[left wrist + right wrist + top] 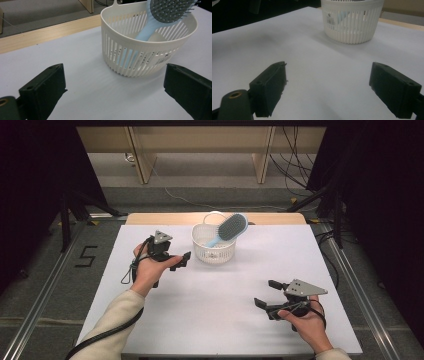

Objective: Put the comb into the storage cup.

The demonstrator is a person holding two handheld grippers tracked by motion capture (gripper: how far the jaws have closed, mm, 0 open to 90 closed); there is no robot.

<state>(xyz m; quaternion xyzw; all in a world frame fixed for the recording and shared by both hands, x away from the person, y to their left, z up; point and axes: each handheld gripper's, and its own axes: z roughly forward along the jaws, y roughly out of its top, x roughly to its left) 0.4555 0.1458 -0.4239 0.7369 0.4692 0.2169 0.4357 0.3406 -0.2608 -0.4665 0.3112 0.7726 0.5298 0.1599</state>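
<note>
Hairbrush (pixel 229 229) work starts from 2 idle grippers. Nearest the person, the right gripper (pixel 266 294) hovers low over the white tabletop (pixel 215 295) with its jaws spread wide and nothing between them; the basket (pixel 352 21) stands well ahead of it. Farther in, the left gripper (pixel 182 261) is also spread and empty, and the white slatted basket (pixel 214 243) sits just beyond its tips, near but apart. Beyond that, the blue hairbrush leans in the basket, handle down inside, grey bristle head resting on the far rim and jutting past it.

Judging the risks: the basket looks light, so a jaw nudging its wall could slide or tip it, and the brush, propped rather than seated, could topple out over the rim. Pinching the bristle pad instead of the handle would likely give a poor, twisting hold.

The left gripper view shows the hairbrush (pixel 162 15) handle running down behind the slats of the basket (pixel 140 57) and a printed label on its wall. The right gripper view shows that label from the other side, with the brush no more than a pale blue blur behind the slats. The high view alone shows both grippers and their spacing from the basket.
</note>
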